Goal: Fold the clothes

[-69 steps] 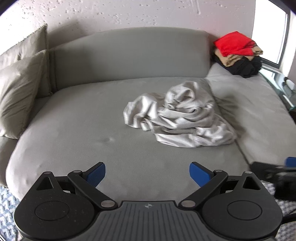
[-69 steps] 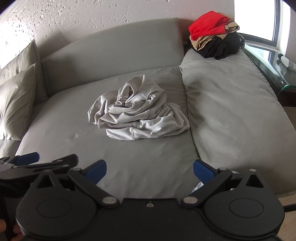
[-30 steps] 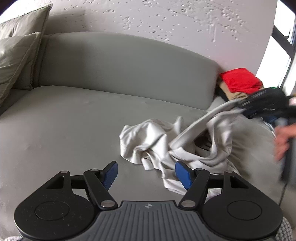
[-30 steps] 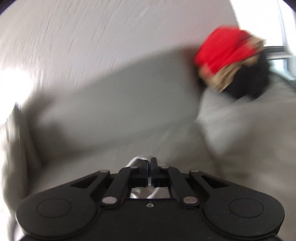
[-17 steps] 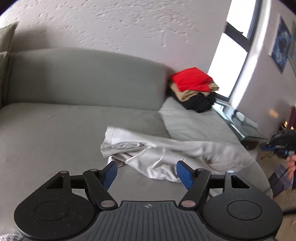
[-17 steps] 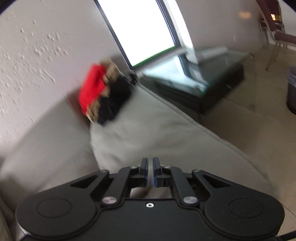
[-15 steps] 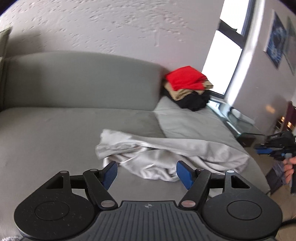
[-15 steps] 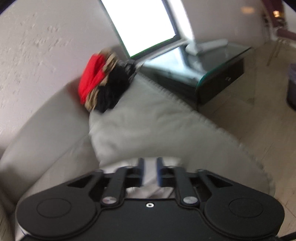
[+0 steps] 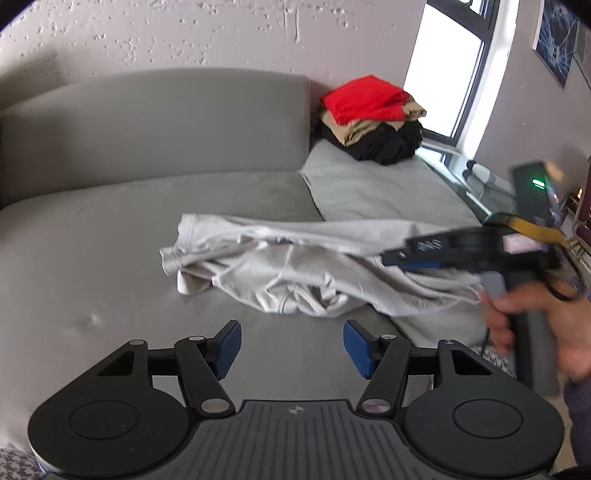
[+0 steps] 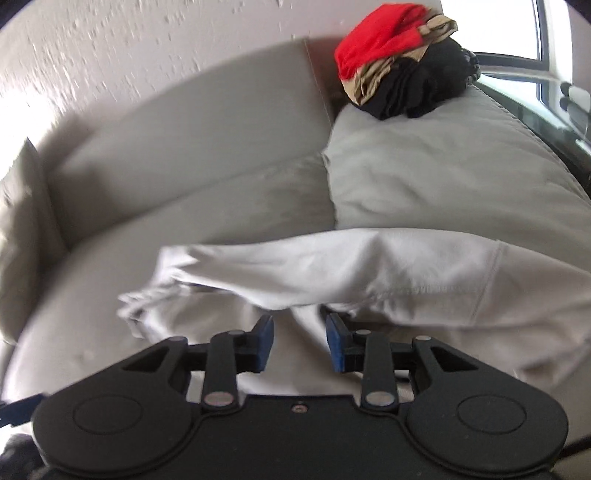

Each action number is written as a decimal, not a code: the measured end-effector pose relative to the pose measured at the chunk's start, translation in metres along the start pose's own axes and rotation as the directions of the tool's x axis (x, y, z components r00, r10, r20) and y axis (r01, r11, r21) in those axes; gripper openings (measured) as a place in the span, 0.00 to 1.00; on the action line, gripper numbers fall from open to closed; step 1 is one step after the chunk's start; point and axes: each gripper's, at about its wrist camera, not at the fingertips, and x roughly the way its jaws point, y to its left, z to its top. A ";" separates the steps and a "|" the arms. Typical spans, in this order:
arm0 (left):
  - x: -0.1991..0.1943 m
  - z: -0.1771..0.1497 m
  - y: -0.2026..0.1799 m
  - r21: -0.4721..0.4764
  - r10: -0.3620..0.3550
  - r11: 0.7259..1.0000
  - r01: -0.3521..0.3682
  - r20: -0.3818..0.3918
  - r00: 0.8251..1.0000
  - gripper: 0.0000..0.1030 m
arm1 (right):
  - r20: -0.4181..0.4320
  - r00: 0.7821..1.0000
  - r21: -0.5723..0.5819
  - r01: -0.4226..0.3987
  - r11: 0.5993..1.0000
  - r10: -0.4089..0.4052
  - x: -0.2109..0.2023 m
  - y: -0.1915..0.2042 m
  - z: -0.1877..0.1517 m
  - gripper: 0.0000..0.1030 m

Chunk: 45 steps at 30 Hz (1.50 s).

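A crumpled light-grey cotton garment [image 10: 332,269] is spread across the grey fabric sofa [image 10: 443,173] just ahead of the right gripper [image 10: 299,341], whose blue-padded fingers [image 10: 265,343] are parted, apparently ungripped.

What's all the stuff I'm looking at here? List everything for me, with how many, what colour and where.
Light grey garment: one, crumpled and stretched across the sofa seat.
Sofa: one, grey, filling most of both views.
Pile of clothes: one stack, red on top, tan in the middle, black below, at the sofa's far right corner.
Throw pillow: at least one, olive grey, at the sofa's left end.
Window: one, bright, behind the pile.
Glass side table: one, below the window.
Poster: one, blue, on the right wall.
Left gripper: black with blue pads, open, above the seat.
Right gripper: same colours, open, at the garment.
Right hand: holding that gripper's handle.
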 end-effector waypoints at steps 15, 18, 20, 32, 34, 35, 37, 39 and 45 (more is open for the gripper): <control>-0.005 -0.005 0.019 -0.087 -0.044 0.995 0.045 0.009 0.999 0.58 | 0.111 0.986 -0.217 -0.098 0.971 0.124 -0.047 0.033 -0.023 0.06; -0.008 -0.011 0.025 -0.120 -0.061 0.991 0.061 0.004 0.998 0.58 | 0.057 0.986 -0.312 -0.132 0.941 0.157 -0.077 0.049 -0.057 0.06; -0.006 -0.017 0.030 -0.154 -0.069 0.986 0.066 -0.017 0.997 0.58 | -0.016 0.990 -0.392 -0.138 0.909 0.143 -0.083 0.059 -0.084 0.07; 0.044 -0.036 0.061 -0.464 -0.234 0.872 0.158 -0.111 0.966 0.38 | -0.003 0.973 -0.039 -0.229 0.973 0.229 -0.101 0.021 -0.095 0.36; 0.056 -0.037 0.068 -0.529 -0.280 0.830 0.180 -0.115 0.953 0.36 | 0.034 0.967 0.048 -0.255 0.966 0.254 -0.102 0.009 -0.089 0.37; 0.062 -0.038 0.071 -0.560 -0.302 0.807 0.189 -0.116 0.946 0.36 | 0.055 0.962 0.091 -0.272 0.958 0.267 -0.103 0.003 -0.086 0.37; 0.074 -0.040 0.077 -0.620 -0.347 0.757 0.206 -0.115 0.931 0.37 | 0.097 0.950 0.160 -0.308 0.938 0.296 -0.104 -0.007 -0.083 0.38; 0.086 -0.041 0.083 -0.677 -0.391 0.703 0.219 -0.110 0.914 0.38 | 0.147 0.938 0.228 -0.341 0.912 0.314 -0.105 -0.019 -0.080 0.39; 0.116 -0.038 0.097 -0.760 -0.495 0.594 0.263 -0.087 0.865 0.44 | 0.328 0.903 0.391 -0.396 0.830 0.277 -0.113 -0.060 -0.067 0.41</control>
